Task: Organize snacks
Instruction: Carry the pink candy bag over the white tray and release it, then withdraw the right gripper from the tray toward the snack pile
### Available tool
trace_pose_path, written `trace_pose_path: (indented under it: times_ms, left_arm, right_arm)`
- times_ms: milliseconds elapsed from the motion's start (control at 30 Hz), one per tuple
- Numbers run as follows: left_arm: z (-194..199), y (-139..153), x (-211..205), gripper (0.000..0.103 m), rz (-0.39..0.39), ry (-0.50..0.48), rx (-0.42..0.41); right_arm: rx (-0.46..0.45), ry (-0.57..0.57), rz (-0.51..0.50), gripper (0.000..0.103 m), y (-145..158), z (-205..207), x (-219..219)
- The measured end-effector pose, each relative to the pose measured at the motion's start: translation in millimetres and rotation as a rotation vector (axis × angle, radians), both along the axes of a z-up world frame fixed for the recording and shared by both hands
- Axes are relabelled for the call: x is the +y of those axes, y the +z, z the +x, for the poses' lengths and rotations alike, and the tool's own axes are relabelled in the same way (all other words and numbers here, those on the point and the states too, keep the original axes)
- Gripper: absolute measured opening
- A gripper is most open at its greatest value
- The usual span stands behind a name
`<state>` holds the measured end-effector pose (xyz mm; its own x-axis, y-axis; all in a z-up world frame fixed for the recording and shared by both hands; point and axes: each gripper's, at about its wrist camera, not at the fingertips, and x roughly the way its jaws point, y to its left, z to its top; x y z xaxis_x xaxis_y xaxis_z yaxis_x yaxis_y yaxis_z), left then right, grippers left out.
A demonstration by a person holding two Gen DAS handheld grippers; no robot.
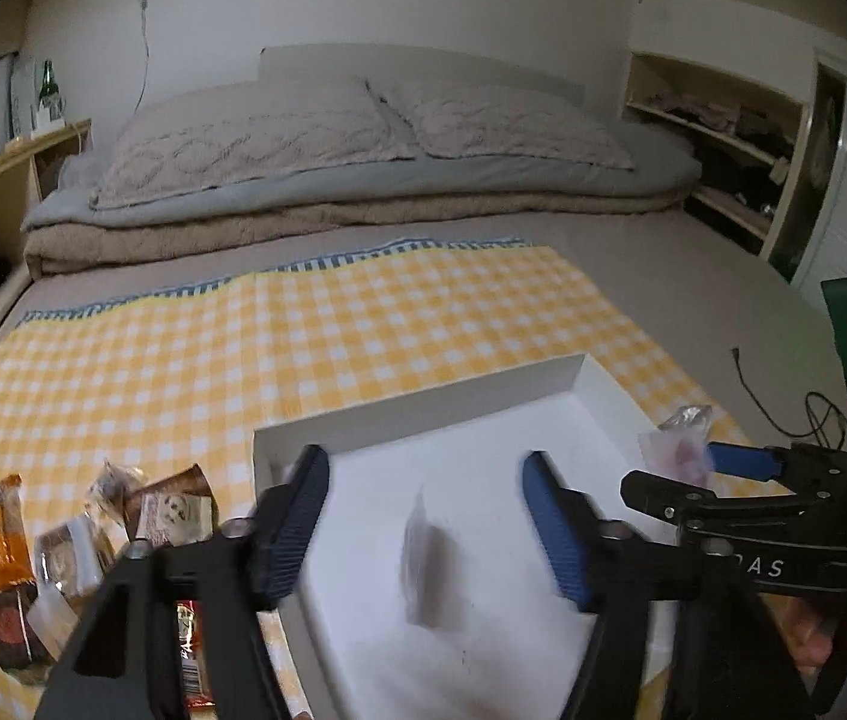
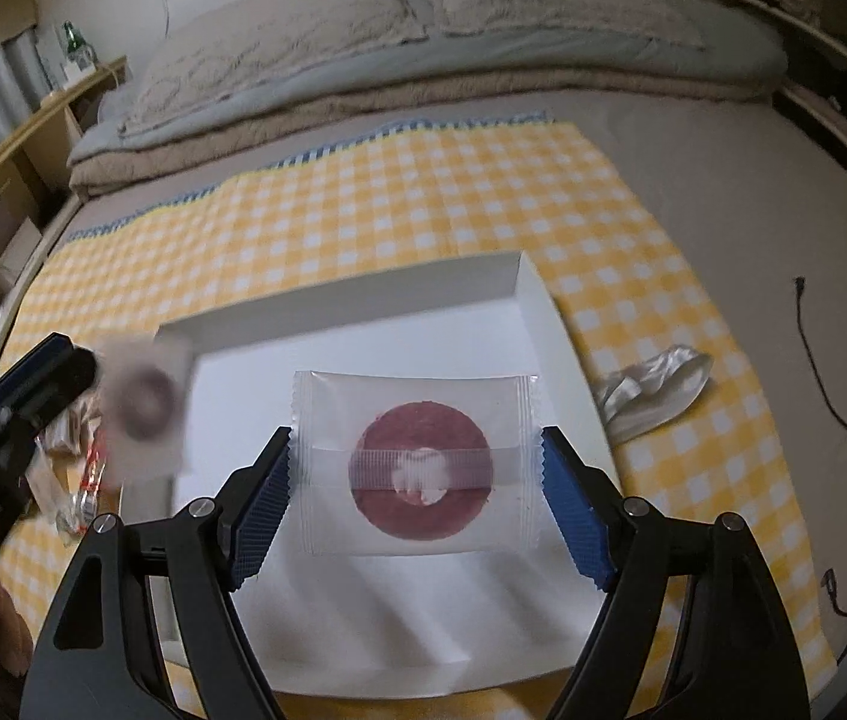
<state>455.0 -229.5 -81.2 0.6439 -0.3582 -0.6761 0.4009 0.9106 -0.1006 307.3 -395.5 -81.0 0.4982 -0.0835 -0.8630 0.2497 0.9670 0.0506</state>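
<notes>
White box (image 2: 534,306): lying open on the yellow checked cloth (image 2: 363,210), toward the near edge of the bed (image 2: 693,192); serving as the collecting place for the snacks.
Red-ring packet (image 2: 417,462): clear wrapper spanning the gap between the right tool's (image 2: 416,501) pads, over the box floor; edges look to be touching both pads, so judged lightly held for setting down, though release may be under way.
Dark-ring packet (image 1: 428,564): blurred, seeming to be dropping between the left tool's (image 1: 426,531) spread pads into the box; not gripped.
Left tool: standing wide, holding nothing.
Loose snacks (image 1: 93,540): about six wrapped pieces clustered on the cloth left of the box, waiting their turn; count uncertain.
Crumpled wrapper (image 2: 654,387): one, on the cloth right of the box.
Cable (image 2: 843,396): trailing on the bed's right side, apart.
Packets at the box: two counted.
</notes>
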Motion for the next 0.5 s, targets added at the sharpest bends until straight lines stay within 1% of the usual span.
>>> trace_pose_path:
  times_ms: [33,100,167,200,267,333,400,433,500]
  left_arm:
    - [-2.0,0.4,-0.5,0.066,0.007,-0.003,0.012]
    - [1.4,-1.2,-0.4,0.070,0.021,-0.007,0.050]
    - [-1.1,-3.0,0.1,0.074,0.031,-0.002,0.066]
    - [2.0,-6.0,0.5,0.075,0.042,0.000,0.074]
    - [-2.5,-2.8,0.6,0.077,0.058,0.001,0.081]
    - [-0.7,-5.2,0.6,0.080,0.079,0.002,0.087]
    - [-10.1,-3.4,2.5,0.087,0.086,0.004,0.089]
    - [-13.1,-3.0,3.2,0.088,0.087,0.003,0.090]
    - [-16.6,-1.0,5.1,0.096,0.089,0.003,0.084]
  right_arm:
    - [0.012,-0.006,0.005,0.082,-3.2,0.3,-1.5]
    - [0.033,-0.009,0.025,0.090,-8.8,0.1,-3.5]
    - [0.057,-0.006,0.037,0.093,-14.3,-1.2,-4.4]
    - [0.068,-0.005,0.034,0.094,-16.7,-1.9,-4.8]
    - [0.085,0.002,0.028,0.095,-20.5,-4.0,-5.5]
    - [0.116,0.002,0.030,0.100,-25.8,-6.9,-7.8]
    - [0.126,-0.004,0.030,0.103,-27.8,-10.3,-9.8]
    - [0.128,-0.004,0.029,0.103,-28.4,-12.4,-10.2]
    - [0.128,0.004,0.024,0.103,-28.4,-16.2,-9.9]
